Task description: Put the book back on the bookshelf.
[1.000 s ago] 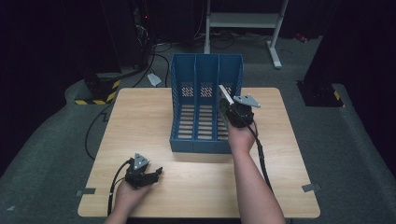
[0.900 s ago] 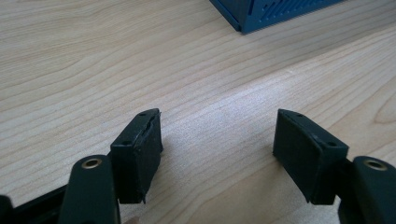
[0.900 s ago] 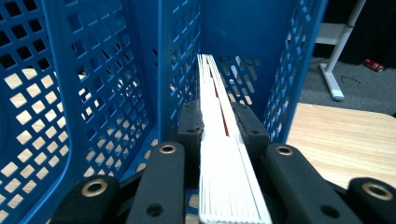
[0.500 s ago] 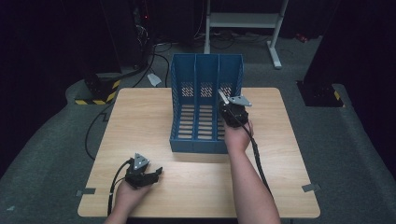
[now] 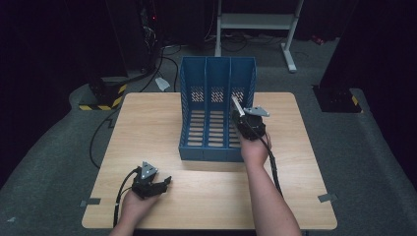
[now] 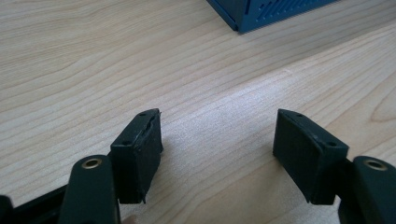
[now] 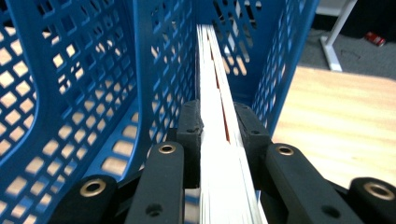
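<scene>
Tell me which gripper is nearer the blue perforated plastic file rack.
Right. The right gripper is over the blue perforated plastic file rack, at its right compartment; the left gripper rests on the table, apart, near the front edge.

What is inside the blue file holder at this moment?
The right gripper holds a thin white booklet edge-on in the blue file holder's rightmost compartment. The other two compartments look empty. The booklet's cover cannot be seen.

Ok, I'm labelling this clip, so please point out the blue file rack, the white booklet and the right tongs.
blue file rack (image 5: 190,93): high view, left side wall.
white booklet (image 7: 212,93): right gripper view, its edge ahead of the jaws.
right tongs (image 7: 218,122): right gripper view, midway between the fingertips clamping the booklet.
</scene>
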`<action>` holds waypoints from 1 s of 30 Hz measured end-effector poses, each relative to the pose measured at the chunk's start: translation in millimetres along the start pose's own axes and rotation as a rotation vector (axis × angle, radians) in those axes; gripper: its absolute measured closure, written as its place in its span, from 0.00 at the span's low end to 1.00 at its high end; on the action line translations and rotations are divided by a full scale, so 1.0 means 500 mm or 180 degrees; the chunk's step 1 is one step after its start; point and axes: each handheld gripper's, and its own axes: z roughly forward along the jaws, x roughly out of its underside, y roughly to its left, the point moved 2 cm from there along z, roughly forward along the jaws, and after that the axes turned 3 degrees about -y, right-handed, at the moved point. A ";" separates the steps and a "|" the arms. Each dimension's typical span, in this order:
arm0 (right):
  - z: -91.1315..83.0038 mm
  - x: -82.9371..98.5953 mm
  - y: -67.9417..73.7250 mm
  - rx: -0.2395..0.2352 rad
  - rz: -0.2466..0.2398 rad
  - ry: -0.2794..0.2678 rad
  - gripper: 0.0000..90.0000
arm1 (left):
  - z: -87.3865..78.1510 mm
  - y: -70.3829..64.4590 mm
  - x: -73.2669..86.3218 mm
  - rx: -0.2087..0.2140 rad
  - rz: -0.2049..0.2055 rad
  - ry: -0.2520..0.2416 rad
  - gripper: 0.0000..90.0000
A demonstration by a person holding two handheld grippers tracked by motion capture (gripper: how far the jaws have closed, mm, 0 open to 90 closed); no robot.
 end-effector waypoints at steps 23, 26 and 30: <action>-0.021 0.024 0.000 -0.0028 -0.0066 0.0235 0.81 | 0.000 -0.001 0.000 0.0011 0.0013 -0.0006 0.37; -0.020 0.017 -0.004 -0.0086 -0.0104 0.0324 0.80 | 0.000 -0.001 0.000 0.0013 0.0013 -0.0005 0.37; -0.021 0.008 -0.003 -0.0131 -0.0119 0.0374 0.75 | 0.000 -0.001 0.000 0.0014 0.0014 -0.0005 0.37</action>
